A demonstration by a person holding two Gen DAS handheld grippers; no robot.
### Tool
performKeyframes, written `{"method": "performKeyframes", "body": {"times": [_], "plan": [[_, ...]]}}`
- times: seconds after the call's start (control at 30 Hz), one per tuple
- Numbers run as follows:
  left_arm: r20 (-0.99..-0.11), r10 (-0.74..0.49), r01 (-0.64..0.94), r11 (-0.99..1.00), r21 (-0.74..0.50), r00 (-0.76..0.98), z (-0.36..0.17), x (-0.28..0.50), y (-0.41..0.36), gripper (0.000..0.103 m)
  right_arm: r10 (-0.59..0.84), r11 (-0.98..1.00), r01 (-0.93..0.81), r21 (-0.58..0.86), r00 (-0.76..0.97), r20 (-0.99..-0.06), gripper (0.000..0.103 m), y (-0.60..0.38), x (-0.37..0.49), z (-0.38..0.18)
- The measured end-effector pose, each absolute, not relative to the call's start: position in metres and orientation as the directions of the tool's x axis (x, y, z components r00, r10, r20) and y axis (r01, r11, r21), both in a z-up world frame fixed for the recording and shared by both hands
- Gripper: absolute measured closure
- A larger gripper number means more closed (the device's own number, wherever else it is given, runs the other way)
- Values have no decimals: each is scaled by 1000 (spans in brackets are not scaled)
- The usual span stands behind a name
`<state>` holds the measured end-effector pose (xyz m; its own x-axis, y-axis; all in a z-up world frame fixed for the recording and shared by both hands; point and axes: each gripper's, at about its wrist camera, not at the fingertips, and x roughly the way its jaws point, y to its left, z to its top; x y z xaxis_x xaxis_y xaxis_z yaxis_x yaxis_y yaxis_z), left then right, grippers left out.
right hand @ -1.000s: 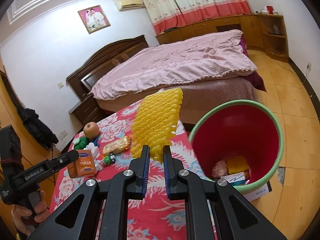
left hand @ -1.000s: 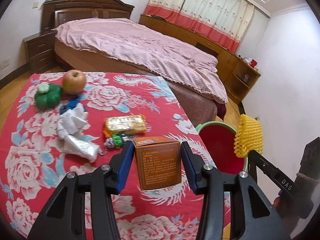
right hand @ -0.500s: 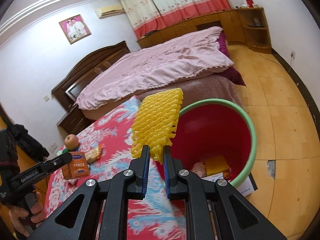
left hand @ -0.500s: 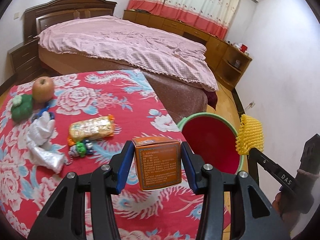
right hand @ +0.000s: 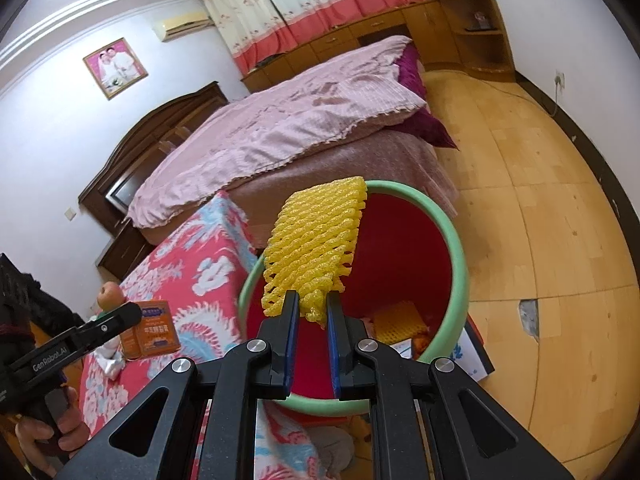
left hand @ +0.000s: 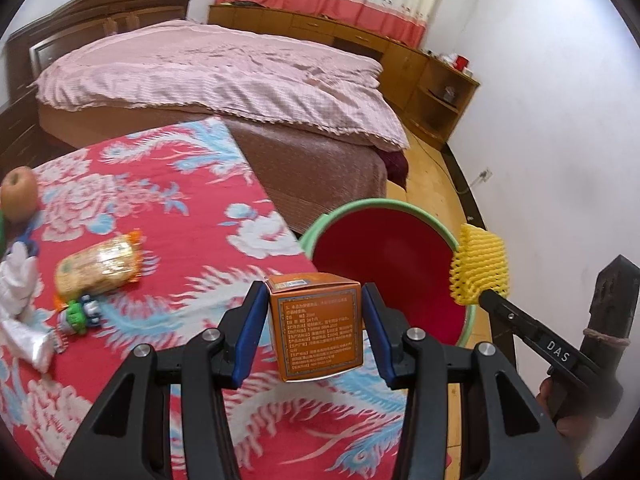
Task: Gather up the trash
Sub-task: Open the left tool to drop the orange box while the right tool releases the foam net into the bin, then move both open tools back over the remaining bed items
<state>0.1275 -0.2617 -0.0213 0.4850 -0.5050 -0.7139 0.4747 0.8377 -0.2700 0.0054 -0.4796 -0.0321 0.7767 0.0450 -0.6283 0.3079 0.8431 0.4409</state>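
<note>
Two grippers, each loaded.

Left gripper (left hand: 315,322): blue pads clamped on the two side faces of an orange carton (left hand: 316,326), held upright, printed panel toward the camera. Carton hangs above the near edge of the table (left hand: 208,216), just short of the bin's rim.

Right gripper (right hand: 313,314): fingers pinched nearly together on the lower end of a yellow foam fruit net (right hand: 316,250), which stands up from the pads. Net sits over the bin mouth in the right wrist view; in the left wrist view it shows at the far rim.

Bin (right hand: 456,264): green rim, red inside, standing on the floor against the table's corner. Already holds a yellow foam piece and other packaging at the bottom, only partly visible.

Remaining on the red floral cloth: wrapped snack pack (left hand: 98,266), crumpled white and silver wrapper (left hand: 24,312), small green-and-white toy (left hand: 80,314), apple (left hand: 18,194). Which of these count as trash cannot be settled from here; the wrappers likely do.

Step in hand, as judged: carrying both items to the bin for release. Net appears placed for dropping; next move calls for parting the right fingers. Carton needs a short carry rightward over the opening before the left pads let go. Risk: light foam may cling to a pad or catch the rim.
</note>
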Motion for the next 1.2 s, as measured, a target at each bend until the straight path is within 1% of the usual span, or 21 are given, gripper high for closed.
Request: {"method": "performKeyframes", "body": {"times": [0.4, 0.6, 0.67, 0.7, 0.83, 1.2], "plan": [[-732, -545, 557, 784, -274, 408, -47, 138, -311, 54, 33, 824, 353, 444, 751, -659, 90, -497, 7, -52], [-725, -560, 583, 766, -270, 400, -50, 137, -322, 54, 31, 818, 366, 444, 743, -669, 86, -499, 6, -57], [-731, -555, 588, 766, -262, 398, -51, 136, -325, 50, 34, 815, 368, 446, 740, -672, 84, -500, 6, -57], [-731, -555, 588, 766, -262, 398, -51, 135, -325, 49, 34, 814, 370, 448, 739, -673, 82, -500, 5, -57], [-727, -558, 588, 765, -264, 399, -48, 133, -322, 49, 32, 812, 372, 449, 740, -672, 78, -499, 6, -55], [-714, -539, 529, 803, -275, 446, -33, 129, -290, 49, 29, 820, 357, 448, 755, -655, 75, -486, -1, -42]]}}
